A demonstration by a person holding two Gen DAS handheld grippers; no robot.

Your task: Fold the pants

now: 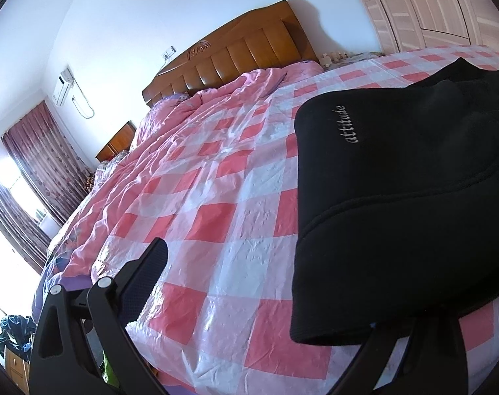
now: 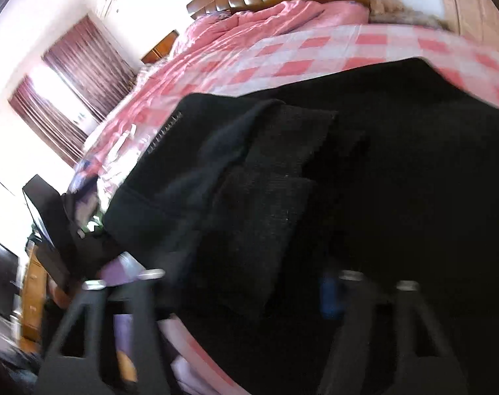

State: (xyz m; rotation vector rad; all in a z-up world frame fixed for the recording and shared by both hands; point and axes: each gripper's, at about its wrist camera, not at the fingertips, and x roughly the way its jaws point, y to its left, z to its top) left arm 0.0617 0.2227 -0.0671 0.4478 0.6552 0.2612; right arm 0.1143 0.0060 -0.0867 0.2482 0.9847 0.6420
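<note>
While the black fleece pants (image 1: 397, 197) are lying folded on the pink-and-white checked plastic sheet (image 1: 216, 197) covering the bed, the left gripper (image 1: 275, 293) is standing spread apart, its right finger hidden under the fabric; the right gripper (image 2: 249, 283) is buried in cloth, so I cannot tell its state.

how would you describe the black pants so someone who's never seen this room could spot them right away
Find the big bed with the wooden headboard; its near half is covered by a shiny pink-and-white checked sheet. The pants are the folded black bundle lying on that sheet near the bed's front edge. They are the only dark thing on the bed, and small pale script on them reads "attitude".
</note>
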